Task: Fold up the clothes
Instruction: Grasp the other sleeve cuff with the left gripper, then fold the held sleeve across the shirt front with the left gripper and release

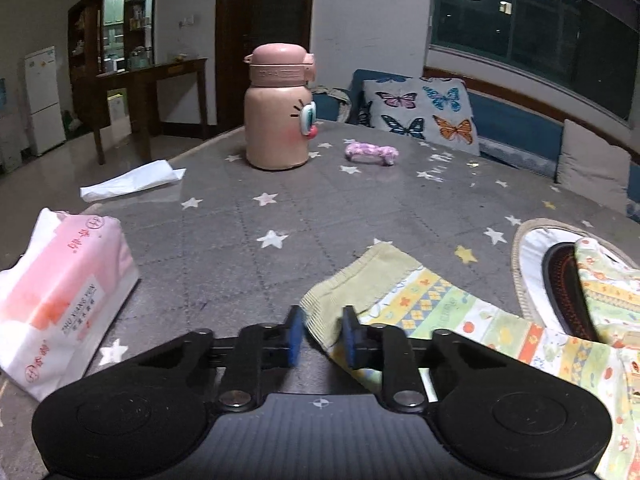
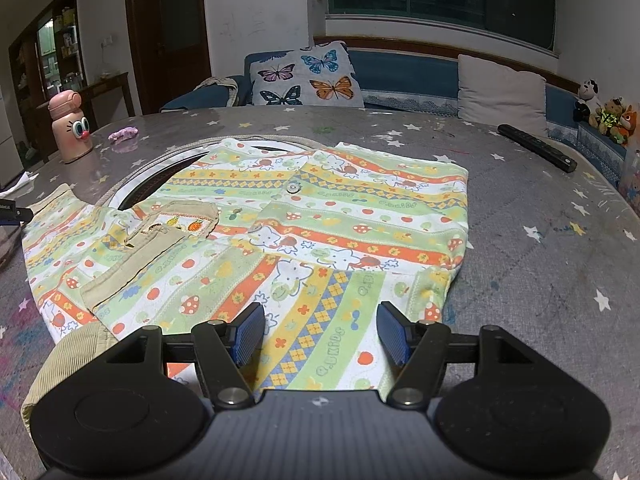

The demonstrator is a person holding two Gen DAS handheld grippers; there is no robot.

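Note:
A child's shirt with green, yellow and orange striped prints lies spread flat on the grey star-patterned table. One sleeve reaches out to the left, ending in a pale green ribbed cuff. My left gripper is shut on the near corner of that cuff, with the blue pads against the cloth on both sides. My right gripper stands open over the shirt's near hem, its pads wide apart and the cloth lying flat between them.
A round black plate with a white rim lies partly under the shirt. A pink tissue pack sits to the left of the cuff. Farther back are a pink bottle, white paper, a small pink bundle and a remote.

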